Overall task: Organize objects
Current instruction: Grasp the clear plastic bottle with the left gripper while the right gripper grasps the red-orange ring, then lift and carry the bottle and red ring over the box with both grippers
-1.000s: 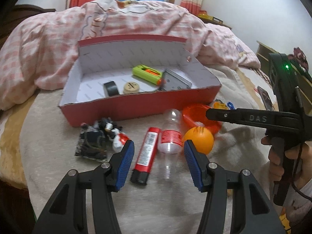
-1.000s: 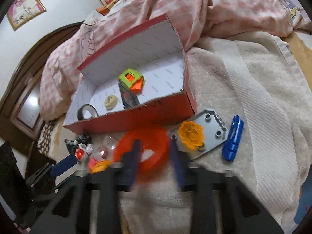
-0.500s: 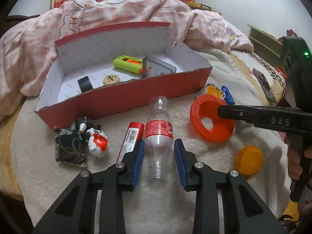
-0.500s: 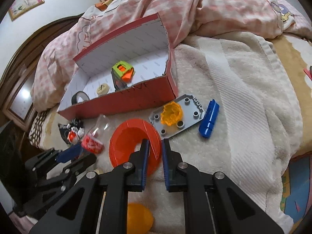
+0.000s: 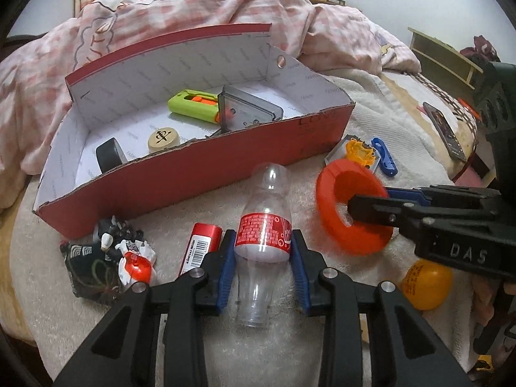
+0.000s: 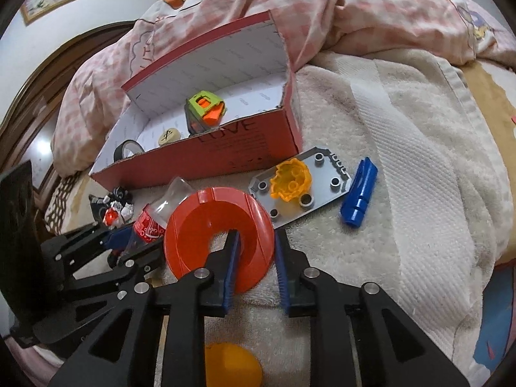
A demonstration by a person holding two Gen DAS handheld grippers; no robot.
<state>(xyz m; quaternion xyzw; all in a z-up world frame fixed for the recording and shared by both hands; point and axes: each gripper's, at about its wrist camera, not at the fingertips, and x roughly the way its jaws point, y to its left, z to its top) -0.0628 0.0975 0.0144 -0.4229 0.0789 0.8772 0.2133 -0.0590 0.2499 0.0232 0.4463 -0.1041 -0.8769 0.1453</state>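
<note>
A clear plastic bottle (image 5: pixel 262 225) with a red label lies on the towel, neck toward the red box (image 5: pixel 193 167). My left gripper (image 5: pixel 262 274) is shut on the bottle's body. An orange-red ring (image 6: pixel 219 238) is tilted up beside it. My right gripper (image 6: pixel 254 267) straddles the ring's rim, one finger through the hole, the other outside with a small gap. The ring also shows in the left wrist view (image 5: pixel 351 206). The box holds a green toy (image 5: pixel 193 104), a grey case, a round game piece and a tape roll.
A red tube (image 5: pixel 200 248) and a small toy pile (image 5: pixel 109 261) lie left of the bottle. A yellow-orange ball (image 5: pixel 425 283) lies at the right. A grey plate with a yellow gear (image 6: pixel 290 183) and a blue clip (image 6: pixel 359 193) lie by the box. A pink quilt is behind.
My left gripper closed on the bottle. My right gripper took the ring's rim between its fingers and tipped the ring up; the ball rolled out to the near side.
</note>
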